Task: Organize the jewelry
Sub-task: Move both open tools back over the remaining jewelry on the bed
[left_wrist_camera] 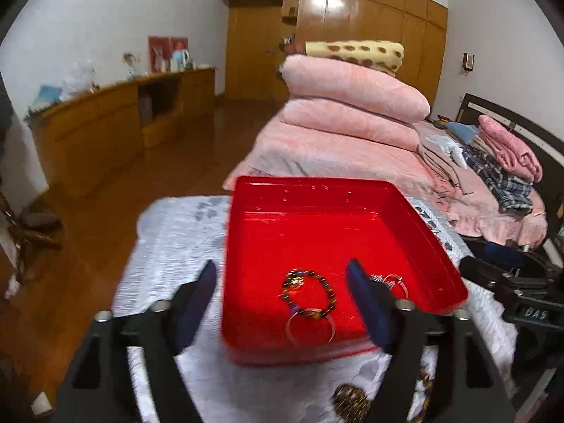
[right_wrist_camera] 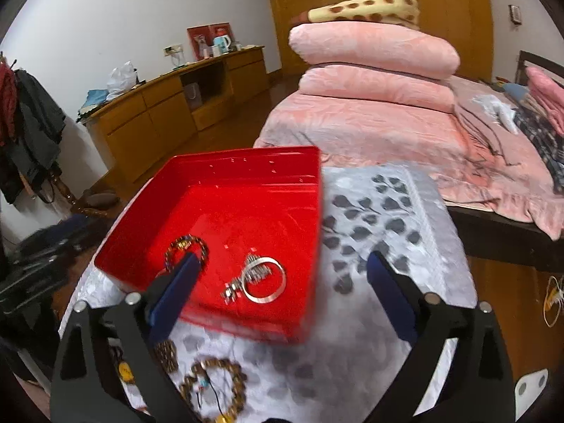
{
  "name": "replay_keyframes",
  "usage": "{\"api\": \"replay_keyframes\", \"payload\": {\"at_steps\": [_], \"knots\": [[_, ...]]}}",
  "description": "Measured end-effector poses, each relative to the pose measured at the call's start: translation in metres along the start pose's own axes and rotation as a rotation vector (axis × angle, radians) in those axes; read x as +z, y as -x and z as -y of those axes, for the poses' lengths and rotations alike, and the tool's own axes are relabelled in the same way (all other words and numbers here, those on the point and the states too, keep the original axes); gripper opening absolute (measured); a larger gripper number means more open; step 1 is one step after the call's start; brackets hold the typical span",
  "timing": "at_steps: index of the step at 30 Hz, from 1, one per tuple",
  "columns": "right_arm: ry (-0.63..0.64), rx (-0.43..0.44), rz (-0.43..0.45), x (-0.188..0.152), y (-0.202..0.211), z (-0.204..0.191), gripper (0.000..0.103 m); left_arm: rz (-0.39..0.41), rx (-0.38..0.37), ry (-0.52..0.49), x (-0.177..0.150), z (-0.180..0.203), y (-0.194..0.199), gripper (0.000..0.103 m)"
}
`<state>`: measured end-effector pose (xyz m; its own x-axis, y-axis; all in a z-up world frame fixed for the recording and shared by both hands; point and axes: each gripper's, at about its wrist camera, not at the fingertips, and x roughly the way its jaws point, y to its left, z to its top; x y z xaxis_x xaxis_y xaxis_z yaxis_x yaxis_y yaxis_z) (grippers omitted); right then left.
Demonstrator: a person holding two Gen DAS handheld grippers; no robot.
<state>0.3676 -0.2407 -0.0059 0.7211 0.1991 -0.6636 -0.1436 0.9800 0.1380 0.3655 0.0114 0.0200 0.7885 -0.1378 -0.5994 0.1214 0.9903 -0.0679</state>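
Observation:
A red box (left_wrist_camera: 405,211) (right_wrist_camera: 310,218) sits on a grey patterned cloth. Inside lie a dark beaded bracelet (left_wrist_camera: 310,294) (right_wrist_camera: 188,241), a thin clear bangle (left_wrist_camera: 310,328), and a silver bangle with a silver chain piece (right_wrist_camera: 264,280) (left_wrist_camera: 391,280). My left gripper (left_wrist_camera: 282,303) is open above the box's near edge. My right gripper (right_wrist_camera: 282,292) is open over the box's near right corner, empty. Brown beaded bracelets (right_wrist_camera: 215,384) lie on the cloth in front of the box, also in the left wrist view (left_wrist_camera: 349,400).
The cloth (right_wrist_camera: 380,218) covers a small table beside a bed with stacked pink quilts (left_wrist_camera: 352,105). A wooden sideboard (left_wrist_camera: 105,127) and wardrobe stand behind. The other gripper shows at the right edge of the left wrist view (left_wrist_camera: 521,289).

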Motion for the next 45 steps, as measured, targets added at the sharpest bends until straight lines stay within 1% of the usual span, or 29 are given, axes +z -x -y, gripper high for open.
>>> {"api": "replay_keyframes", "payload": {"at_steps": [1,2,4,8,10,12,16,20,23,29,34,35,37,41,43,44,45], "knots": [[0.001,-0.006,0.003,-0.004,0.005,0.000,0.096,0.014,0.013,-0.011,-0.003,0.001,0.007,0.087],[0.002,-0.014,0.006,-0.010,0.011,0.000,0.097,0.030,0.025,-0.025,-0.007,0.002,0.016,0.087],[-0.001,-0.033,0.007,-0.021,0.021,-0.001,0.098,0.042,0.025,-0.043,-0.012,0.005,0.029,0.087],[-0.029,-0.032,-0.005,-0.046,0.038,0.003,0.098,0.052,0.005,-0.034,-0.028,0.005,0.056,0.087],[-0.037,-0.038,-0.005,-0.058,0.046,0.003,0.098,0.057,0.019,-0.025,-0.039,0.003,0.069,0.088],[-0.045,-0.041,-0.006,-0.071,0.054,0.004,0.098,0.054,0.034,-0.009,-0.050,-0.001,0.078,0.088],[-0.064,-0.020,-0.024,-0.099,0.069,0.003,0.098,0.029,0.061,0.047,-0.074,-0.014,0.092,0.089],[-0.070,-0.003,-0.035,-0.118,0.080,-0.001,0.098,0.001,0.055,0.080,-0.097,-0.021,0.104,0.089],[-0.080,0.026,-0.053,-0.126,0.085,-0.004,0.098,-0.015,0.065,0.066,-0.113,-0.020,0.110,0.089],[-0.062,-0.001,-0.079,-0.143,0.092,-0.014,0.098,-0.052,0.051,0.052,-0.144,-0.018,0.120,0.089],[-0.042,0.016,-0.118,-0.157,0.090,-0.023,0.098,-0.075,0.038,0.057,-0.163,-0.018,0.126,0.089],[-0.038,0.034,-0.124,-0.161,0.089,-0.025,0.098,-0.077,0.036,0.062,-0.167,-0.019,0.127,0.089],[-0.037,0.056,-0.135,-0.164,0.087,-0.029,0.098,-0.084,0.037,0.064,-0.171,-0.021,0.126,0.089],[-0.003,0.041,-0.140,-0.170,0.085,-0.038,0.098,-0.094,0.045,0.064,-0.179,-0.023,0.124,0.088],[0.019,0.048,-0.138,-0.171,0.084,-0.044,0.097,-0.097,0.044,0.064,-0.182,-0.024,0.124,0.088],[0.030,0.051,-0.137,-0.172,0.084,-0.047,0.095,-0.100,0.043,0.065,-0.183,-0.024,0.123,0.088],[0.040,0.053,-0.139,-0.172,0.084,-0.049,0.091,-0.102,0.040,0.066,-0.184,-0.024,0.122,0.088]]}}
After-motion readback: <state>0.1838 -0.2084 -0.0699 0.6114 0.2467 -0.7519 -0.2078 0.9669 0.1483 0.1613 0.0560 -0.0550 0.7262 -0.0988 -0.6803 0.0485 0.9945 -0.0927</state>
